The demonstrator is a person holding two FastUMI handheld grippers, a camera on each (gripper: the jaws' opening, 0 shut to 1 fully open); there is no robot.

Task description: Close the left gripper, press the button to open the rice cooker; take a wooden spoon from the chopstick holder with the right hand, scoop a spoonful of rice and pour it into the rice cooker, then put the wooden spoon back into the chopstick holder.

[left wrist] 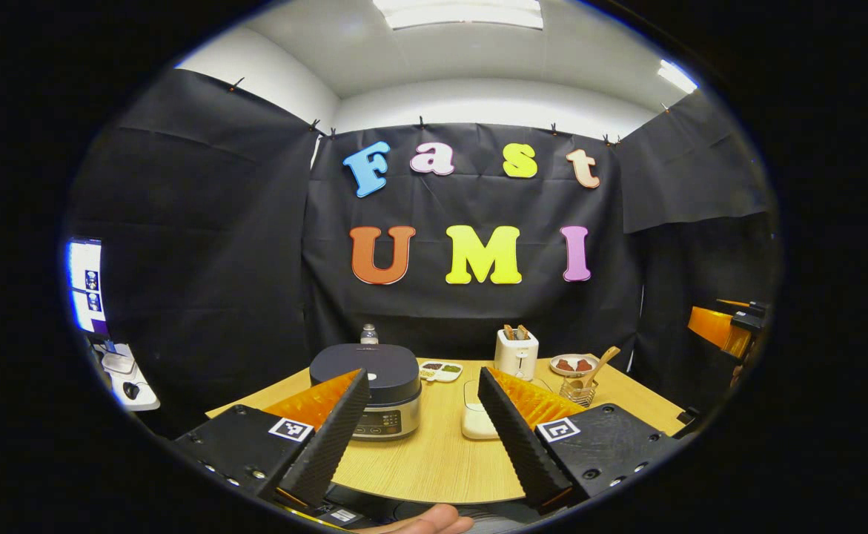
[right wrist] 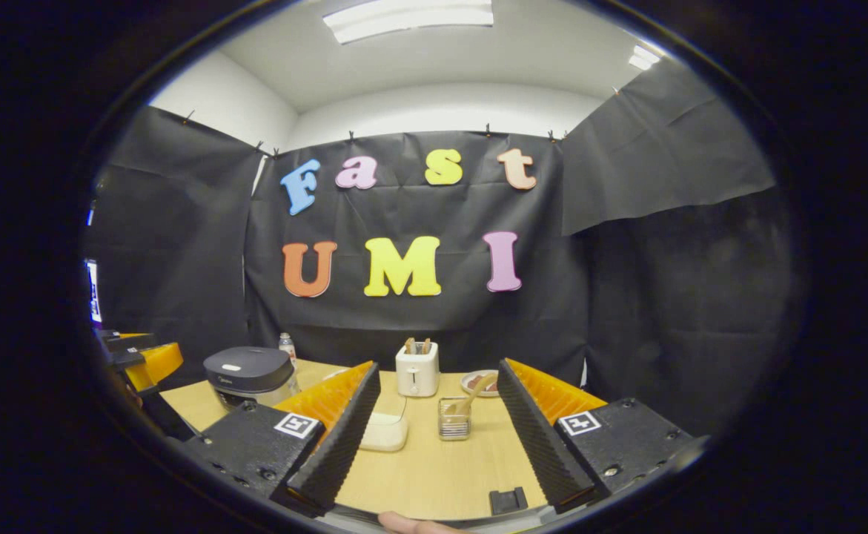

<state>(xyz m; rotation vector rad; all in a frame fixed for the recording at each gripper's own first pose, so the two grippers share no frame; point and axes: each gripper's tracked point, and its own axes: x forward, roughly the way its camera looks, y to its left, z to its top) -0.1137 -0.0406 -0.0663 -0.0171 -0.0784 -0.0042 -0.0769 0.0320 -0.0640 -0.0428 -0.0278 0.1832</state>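
Note:
The dark-lidded rice cooker (left wrist: pixel 378 389) sits shut on the left of the wooden table (left wrist: pixel 434 460), partly behind a finger of my left gripper (left wrist: pixel 422 382), which is open and held back from the table. A wooden spoon (left wrist: pixel 598 365) leans in the clear chopstick holder (left wrist: pixel 578 391) at the right. A white rice container (left wrist: pixel 476 415) stands between them. In the right gripper view, my right gripper (right wrist: pixel 437 374) is open, with the chopstick holder (right wrist: pixel 454 419), the spoon (right wrist: pixel 474 391) and the rice container (right wrist: pixel 383 432) ahead between its fingers and the rice cooker (right wrist: pixel 250 377) to the left.
A white toaster (left wrist: pixel 516 353) with bread, a plate of food (left wrist: pixel 573 364), a small sectioned dish (left wrist: pixel 439 370) and a bottle (left wrist: pixel 368 334) stand along the table's far side. A small black block (right wrist: pixel 508 500) lies at the near edge. A side shelf (left wrist: pixel 126 374) stands at left.

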